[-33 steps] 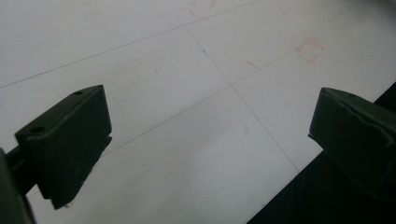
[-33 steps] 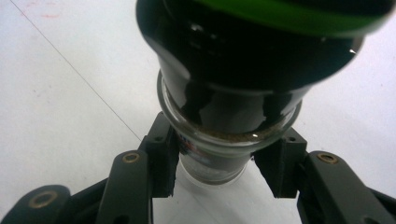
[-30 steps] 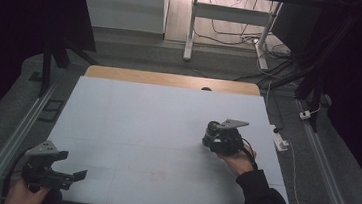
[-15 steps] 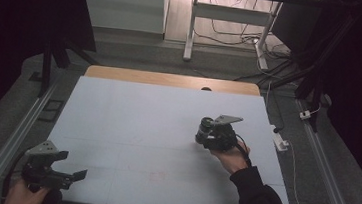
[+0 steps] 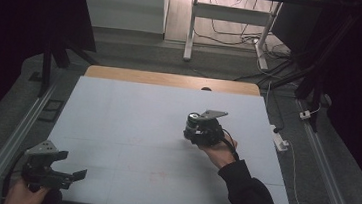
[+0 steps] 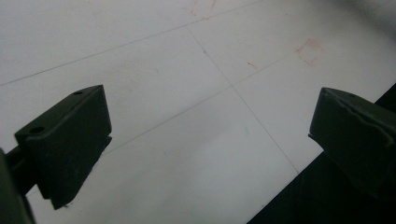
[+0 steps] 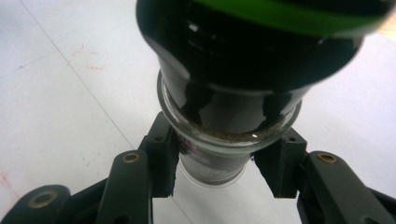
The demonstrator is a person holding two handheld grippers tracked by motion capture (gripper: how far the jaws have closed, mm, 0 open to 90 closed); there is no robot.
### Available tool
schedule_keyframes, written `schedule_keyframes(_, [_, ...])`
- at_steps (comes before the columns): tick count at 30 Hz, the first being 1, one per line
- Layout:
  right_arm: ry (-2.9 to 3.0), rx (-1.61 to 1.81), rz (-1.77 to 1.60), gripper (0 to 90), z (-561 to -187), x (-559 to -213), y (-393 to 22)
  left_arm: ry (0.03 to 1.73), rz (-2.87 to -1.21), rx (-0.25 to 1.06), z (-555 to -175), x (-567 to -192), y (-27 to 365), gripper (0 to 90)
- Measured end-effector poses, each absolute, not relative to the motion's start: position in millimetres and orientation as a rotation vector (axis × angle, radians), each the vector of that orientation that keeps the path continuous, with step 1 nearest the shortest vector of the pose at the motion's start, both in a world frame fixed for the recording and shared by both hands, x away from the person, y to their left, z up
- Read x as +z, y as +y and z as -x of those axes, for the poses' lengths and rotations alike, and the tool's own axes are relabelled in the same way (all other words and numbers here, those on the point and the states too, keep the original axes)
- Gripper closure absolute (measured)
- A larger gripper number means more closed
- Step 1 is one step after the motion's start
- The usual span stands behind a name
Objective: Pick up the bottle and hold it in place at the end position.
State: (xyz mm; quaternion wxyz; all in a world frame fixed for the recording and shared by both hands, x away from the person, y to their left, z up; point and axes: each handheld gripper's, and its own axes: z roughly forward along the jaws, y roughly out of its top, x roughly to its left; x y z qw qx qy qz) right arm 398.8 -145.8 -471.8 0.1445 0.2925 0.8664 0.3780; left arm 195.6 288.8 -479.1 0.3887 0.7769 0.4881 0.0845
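Jaws on the right gripper (image 7: 217, 175) sit either side of a glass jar (image 7: 224, 135) — a spice grinder by the look of it, clear body with brownish powder inside, a black top and a green band. The pads look pressed against the glass, so I'd call it gripped. From the high view the right gripper (image 5: 192, 132) is over the middle-right of the white table (image 5: 116, 126), jar (image 5: 192, 125) roughly upright, its long axis running up across the jaws. Left gripper (image 6: 210, 140) is wide open with nothing in it, parked at the near-left corner (image 5: 69, 176) — well away, so the right hand is the one on the job.
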Motion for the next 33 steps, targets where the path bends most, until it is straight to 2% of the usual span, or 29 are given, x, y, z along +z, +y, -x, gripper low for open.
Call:
schedule_keyframes(21, [2.558,1.093,-0.769,52.2,-410,-484,-84,1.237,-1.973,0.209,-196,-479,290,0.3])
schedule_keyframes(33, [2.547,1.039,-0.805,52.2,-420,-501,-76,1.237,-1.977,0.21,-196,-479,289,0.3])
